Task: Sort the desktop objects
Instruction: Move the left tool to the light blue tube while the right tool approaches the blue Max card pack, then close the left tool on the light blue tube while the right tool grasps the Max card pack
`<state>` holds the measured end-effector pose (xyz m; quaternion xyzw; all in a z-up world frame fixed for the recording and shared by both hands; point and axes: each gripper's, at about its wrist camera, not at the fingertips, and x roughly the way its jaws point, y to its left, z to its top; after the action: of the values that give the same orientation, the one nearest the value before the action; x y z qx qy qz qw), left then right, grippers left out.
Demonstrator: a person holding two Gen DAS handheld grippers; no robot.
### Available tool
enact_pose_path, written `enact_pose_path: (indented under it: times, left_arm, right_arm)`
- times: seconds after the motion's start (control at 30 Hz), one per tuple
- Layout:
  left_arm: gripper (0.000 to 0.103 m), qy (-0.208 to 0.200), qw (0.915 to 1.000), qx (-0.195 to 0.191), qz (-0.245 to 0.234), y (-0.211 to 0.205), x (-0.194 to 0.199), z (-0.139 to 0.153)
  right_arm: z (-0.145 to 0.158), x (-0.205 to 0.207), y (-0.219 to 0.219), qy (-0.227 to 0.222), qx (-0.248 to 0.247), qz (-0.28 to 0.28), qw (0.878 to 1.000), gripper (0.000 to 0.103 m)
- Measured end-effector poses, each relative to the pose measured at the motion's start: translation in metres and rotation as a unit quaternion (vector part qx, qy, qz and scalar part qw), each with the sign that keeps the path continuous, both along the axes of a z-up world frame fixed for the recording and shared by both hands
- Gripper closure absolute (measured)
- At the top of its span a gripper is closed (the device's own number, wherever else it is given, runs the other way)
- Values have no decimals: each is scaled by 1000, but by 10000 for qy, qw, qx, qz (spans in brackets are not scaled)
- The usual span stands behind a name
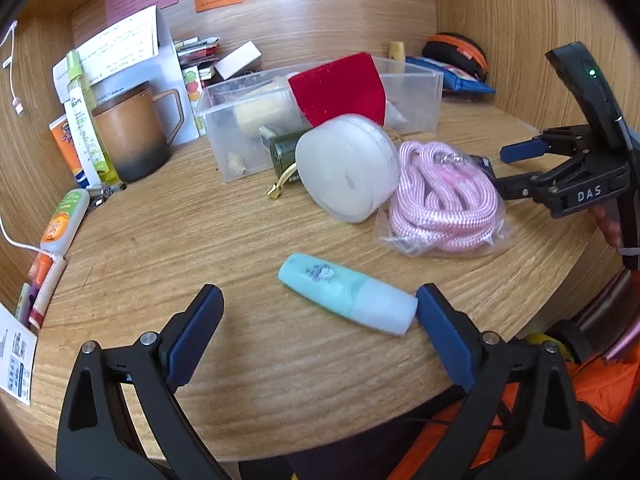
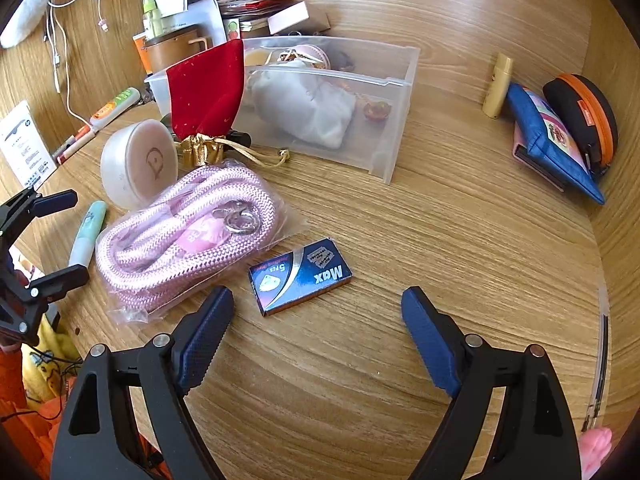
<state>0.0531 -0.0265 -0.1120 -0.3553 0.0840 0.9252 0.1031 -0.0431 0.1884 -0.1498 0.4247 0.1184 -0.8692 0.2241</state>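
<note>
A teal tube with a pale cap [image 1: 344,292] lies on the wooden desk between the fingers of my left gripper [image 1: 320,320], which stands open; the cap sits close to the right finger [image 1: 444,332]. My right gripper [image 2: 320,320] is open too, hovering just short of a small dark blue "Max" box [image 2: 300,276]. Beside the box is a pink rope in a plastic bag [image 2: 188,236], then a white round case [image 2: 138,162] and a red velvet pouch [image 2: 206,88] leaning on a clear plastic bin [image 2: 400,120]. The left gripper [image 2: 60,240] shows at the left edge of the right wrist view.
A brown mug [image 1: 132,136], spray bottles and tubes [image 1: 84,120] crowd the back left. A blue pouch [image 2: 552,140], an orange-black case [image 2: 588,120] and a yellow tube [image 2: 498,84] sit at the right by the wooden wall. The desk's front edge is near both grippers.
</note>
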Motion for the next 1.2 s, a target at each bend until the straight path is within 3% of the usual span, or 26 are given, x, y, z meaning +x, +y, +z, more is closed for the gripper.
enact_pose_path:
  times: [0.43, 0.6, 0.9, 1.2]
  left_arm:
    - [6, -22, 9992, 317, 254, -15, -21, -4]
    - [27, 84, 9987, 354, 353, -17, -21, -3]
    - [30, 153, 9965, 432, 694, -22, -22, -4]
    - [30, 178, 9924, 569, 1079, -35, -24, -2]
  right_arm:
    - [0, -8, -10, -60, 44, 118, 9999, 19]
    - [-1, -12, -11, -97, 40, 138, 9998, 19]
    - [0, -11, -14, 4, 53, 208, 9998, 21]
    - [2, -1, -20, 41, -77, 551, 9984, 53]
